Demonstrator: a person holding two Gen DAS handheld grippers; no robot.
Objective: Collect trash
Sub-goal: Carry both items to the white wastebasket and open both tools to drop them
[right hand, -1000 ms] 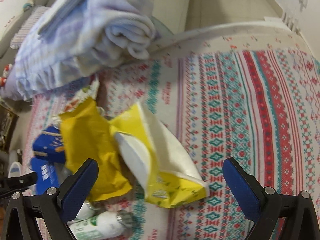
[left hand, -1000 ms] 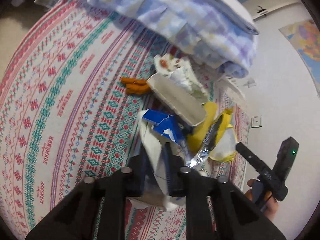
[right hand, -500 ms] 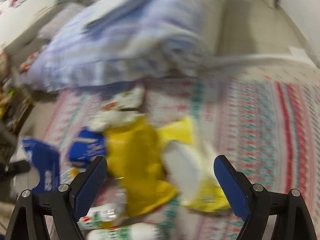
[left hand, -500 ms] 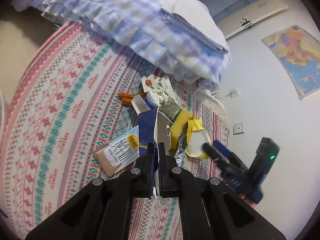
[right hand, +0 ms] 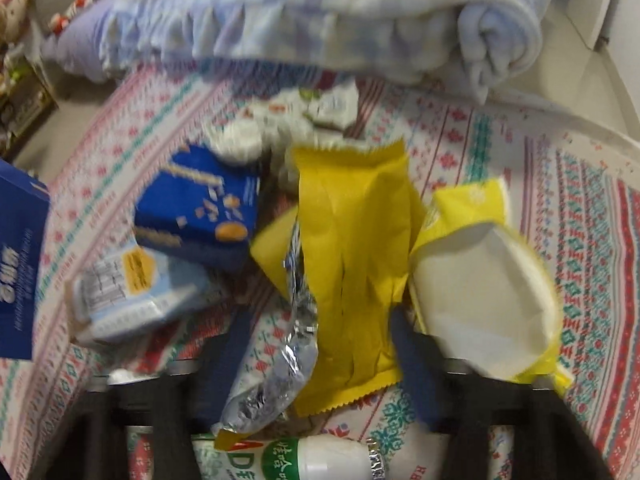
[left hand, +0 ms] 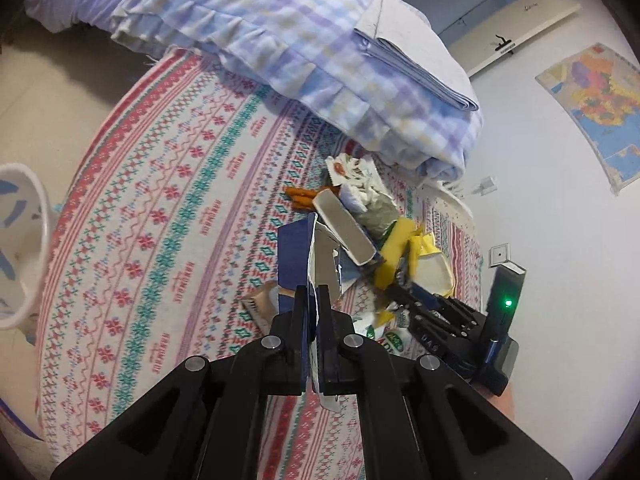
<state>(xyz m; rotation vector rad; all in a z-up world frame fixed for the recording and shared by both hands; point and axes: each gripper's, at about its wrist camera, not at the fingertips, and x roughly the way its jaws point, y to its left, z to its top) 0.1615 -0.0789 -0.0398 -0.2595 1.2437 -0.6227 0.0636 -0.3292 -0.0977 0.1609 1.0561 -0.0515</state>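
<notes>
In the left wrist view, the left gripper [left hand: 313,304] is seen clamped on a dark blue flattened carton [left hand: 294,256], which rises upright from between the 2 fingers at the lower centre of the frame, its pale inner face [left hand: 322,268] turned right. Behind it, at the centre, the trash pile is spread on a patterned rug [left hand: 160,216]: a long white-faced box [left hand: 344,228], an orange snack piece [left hand: 302,198] to its upper left, a crumpled printed wrapper [left hand: 352,170] above, and a yellow wrapper [left hand: 394,258] to the right. A checked blanket [left hand: 304,36] with a folded sheet [left hand: 416,60] on top fills the upper centre. A white basket [left hand: 24,240] is cut by the left edge. The right gripper [left hand: 416,304] is seen at the lower right, reaching into the yellow trash.

In the right wrist view, blurred by motion, the right gripper [right hand: 320,336] is seen with its 2 blue fingers [right hand: 412,356] partly apart on either side of the yellow wrapper [right hand: 356,264] and its silver foil lining [right hand: 296,320] at the centre; whether it is pinching them cannot be told. A yellow-edged white pouch [right hand: 484,304] lies just right, a blue snack box [right hand: 204,208] and a pale blue packet [right hand: 132,300] to the left, and a white bottle [right hand: 320,458] at the bottom edge. The held carton [right hand: 18,264] shows at the left edge.
</notes>
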